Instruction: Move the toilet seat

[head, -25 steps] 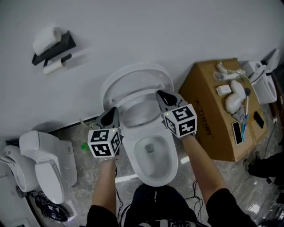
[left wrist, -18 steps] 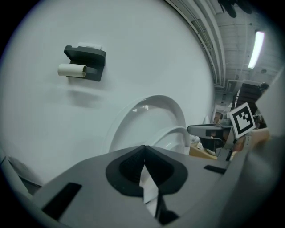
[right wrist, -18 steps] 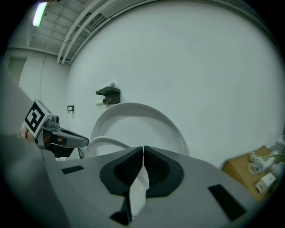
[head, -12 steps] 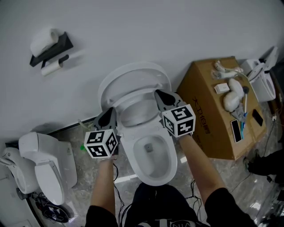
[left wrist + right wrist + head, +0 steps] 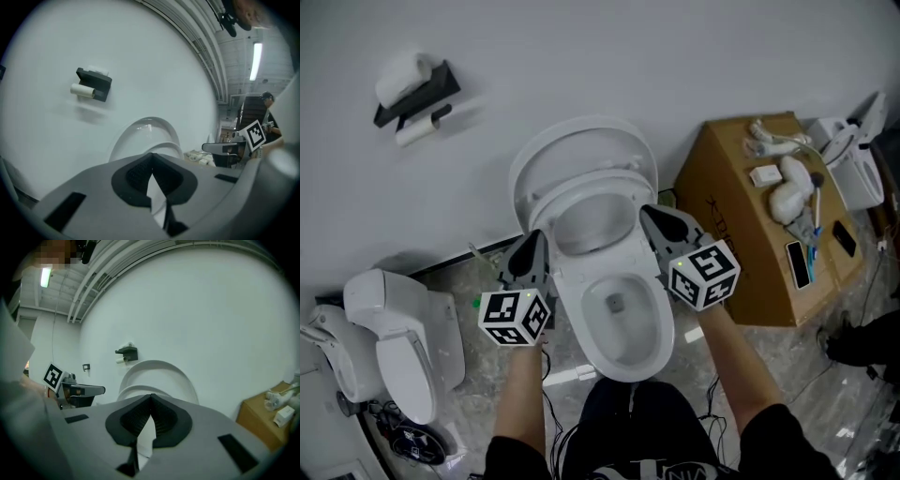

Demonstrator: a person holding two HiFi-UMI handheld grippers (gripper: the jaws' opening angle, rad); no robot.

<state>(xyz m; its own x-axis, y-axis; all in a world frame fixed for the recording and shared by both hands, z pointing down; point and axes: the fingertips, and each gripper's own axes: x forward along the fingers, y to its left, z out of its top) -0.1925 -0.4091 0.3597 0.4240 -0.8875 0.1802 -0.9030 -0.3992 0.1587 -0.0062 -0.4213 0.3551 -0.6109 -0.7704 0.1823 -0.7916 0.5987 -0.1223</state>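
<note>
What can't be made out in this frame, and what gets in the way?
1) Bowl: mostly hidden in the gripper views behind the left gripper and right gripper; only the head view shows it.
2) Seat against lid: touching or apart cannot be told; the head view looks steeply down on both.
3) Items on the box: too small in the head view, cut by the right gripper view's edge.

No text reads; the print on the cardboard box (image 5: 748, 264) is too small.
</note>
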